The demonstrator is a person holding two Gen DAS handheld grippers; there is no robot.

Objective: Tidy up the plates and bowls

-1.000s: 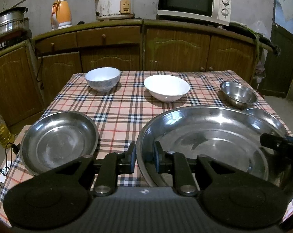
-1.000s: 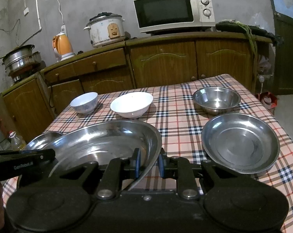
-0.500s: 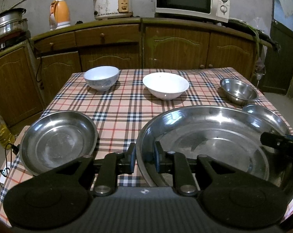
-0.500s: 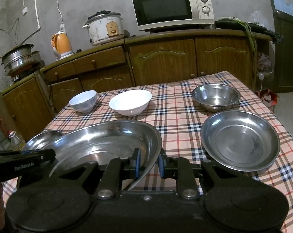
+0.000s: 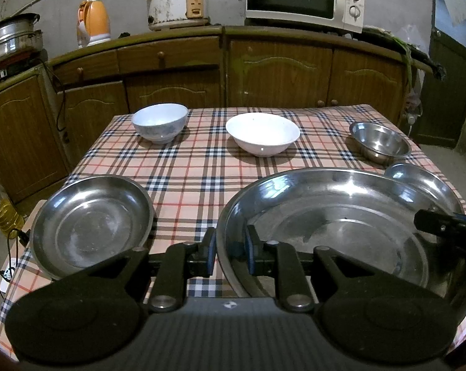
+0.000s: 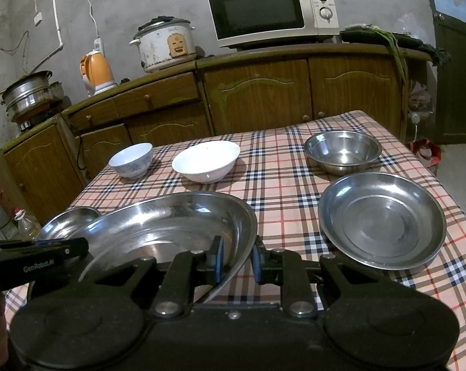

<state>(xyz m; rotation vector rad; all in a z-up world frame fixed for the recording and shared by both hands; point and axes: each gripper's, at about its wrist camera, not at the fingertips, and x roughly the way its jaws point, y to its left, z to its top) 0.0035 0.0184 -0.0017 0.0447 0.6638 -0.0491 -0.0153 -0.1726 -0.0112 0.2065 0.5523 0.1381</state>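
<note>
Nothing has moved since the earlier frames; both hands stay put. Left gripper (image 5: pixel 228 255) is clenched on the near-left rim of the large steel plate (image 5: pixel 341 216), right gripper (image 6: pixel 236 258) clenched on its right rim. The plate hangs just above the checked tablecloth (image 5: pixel 202 167), between two smaller steel plates (image 5: pixel 91 225) (image 6: pixel 381 219). Keep both grips level and move together; stack smaller plates inside afterward.

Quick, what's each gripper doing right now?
Left gripper: shut on the large steel plate, at its left rim.
Right gripper: shut on the same plate's right rim.
</note>
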